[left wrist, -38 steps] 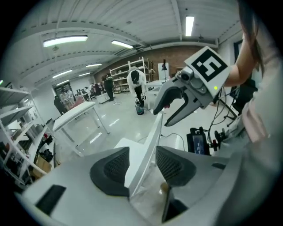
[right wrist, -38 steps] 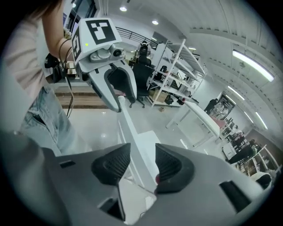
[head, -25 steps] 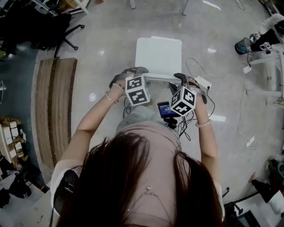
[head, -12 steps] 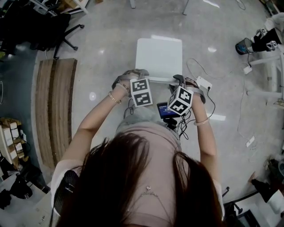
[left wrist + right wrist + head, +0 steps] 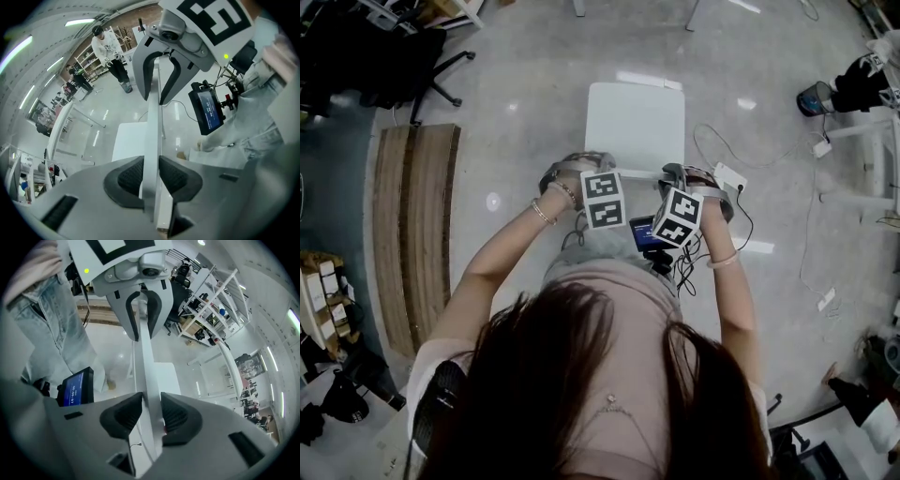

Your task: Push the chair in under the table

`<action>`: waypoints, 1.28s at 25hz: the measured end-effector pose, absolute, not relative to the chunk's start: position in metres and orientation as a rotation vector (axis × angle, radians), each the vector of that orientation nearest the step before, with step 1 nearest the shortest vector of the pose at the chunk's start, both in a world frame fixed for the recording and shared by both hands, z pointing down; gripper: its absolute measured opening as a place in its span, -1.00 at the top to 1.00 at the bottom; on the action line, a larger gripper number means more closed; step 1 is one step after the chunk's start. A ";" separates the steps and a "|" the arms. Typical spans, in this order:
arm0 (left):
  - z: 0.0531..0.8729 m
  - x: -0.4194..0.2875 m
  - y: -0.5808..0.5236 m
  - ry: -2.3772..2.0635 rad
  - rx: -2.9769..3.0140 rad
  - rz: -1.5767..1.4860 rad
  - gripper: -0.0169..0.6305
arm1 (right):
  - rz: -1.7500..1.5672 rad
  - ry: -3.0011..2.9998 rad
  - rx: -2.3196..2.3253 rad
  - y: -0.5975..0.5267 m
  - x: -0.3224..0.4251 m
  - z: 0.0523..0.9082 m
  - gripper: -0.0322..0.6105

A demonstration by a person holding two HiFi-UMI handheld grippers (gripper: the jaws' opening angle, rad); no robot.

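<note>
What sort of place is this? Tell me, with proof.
Probably a lab or workshop: a glossy grey concrete floor, white metal shelving racks loaded with boxes, and a black wheeled office chair off to one side.

Chair (image 5: 636,122) was smooth white matt plastic. Left tool (image 5: 151,168) had black ribbed rubbery pads (image 5: 129,174) and a matt grey plastic body. Floor (image 5: 525,75) beyond tool was glossy polished concrete. Slats (image 5: 412,225) to its left looked like bare wood.
</note>
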State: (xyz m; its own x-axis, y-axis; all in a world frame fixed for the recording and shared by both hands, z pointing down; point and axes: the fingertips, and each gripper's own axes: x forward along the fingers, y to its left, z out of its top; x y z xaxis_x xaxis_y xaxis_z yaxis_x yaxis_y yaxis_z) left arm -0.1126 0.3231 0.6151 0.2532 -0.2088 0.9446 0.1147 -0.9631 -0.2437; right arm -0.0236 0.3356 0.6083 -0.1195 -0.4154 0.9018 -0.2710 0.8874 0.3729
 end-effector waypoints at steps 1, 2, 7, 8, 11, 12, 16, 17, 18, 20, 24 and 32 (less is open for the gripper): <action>0.614 -0.114 0.322 0.088 -2.271 -1.768 0.63 | -0.139 -1.712 0.525 0.335 -0.025 0.608 0.48; 0.613 -0.115 0.322 0.086 -2.277 -1.765 0.63 | -0.138 -1.709 0.520 0.334 -0.026 0.607 0.48; 0.614 -0.118 0.320 0.078 -2.284 -1.760 0.63 | -0.138 -1.710 0.514 0.334 -0.030 0.612 0.48; 0.615 -0.118 0.320 0.078 -2.287 -1.761 0.63 | -0.147 -1.704 0.514 0.333 -0.030 0.613 0.48; 0.615 -0.116 0.318 0.082 -2.295 -1.773 0.63 | -0.168 -1.686 0.514 0.329 -0.032 0.614 0.48; 0.614 -0.116 0.316 0.087 -2.292 -1.770 0.63 | -0.170 -1.682 0.517 0.327 -0.033 0.614 0.48; 0.614 -0.118 0.305 0.113 -2.271 -1.749 0.63 | -0.167 -1.672 0.529 0.315 -0.034 0.613 0.48; 0.614 -0.118 0.302 0.119 -2.268 -1.748 0.63 | -0.165 -1.671 0.534 0.313 -0.034 0.612 0.48; 0.614 -0.118 0.300 0.124 -2.264 -1.747 0.63 | -0.164 -1.670 0.540 0.310 -0.034 0.612 0.48; 0.613 -0.117 0.295 0.136 -2.258 -1.745 0.63 | -0.162 -1.668 0.550 0.305 -0.033 0.612 0.48; 0.613 -0.112 0.282 0.153 -2.250 -1.741 0.63 | -0.153 -1.675 0.544 0.293 -0.028 0.613 0.48; 0.614 -0.100 0.245 0.164 -2.247 -1.735 0.63 | -0.162 -1.696 0.543 0.256 -0.018 0.614 0.48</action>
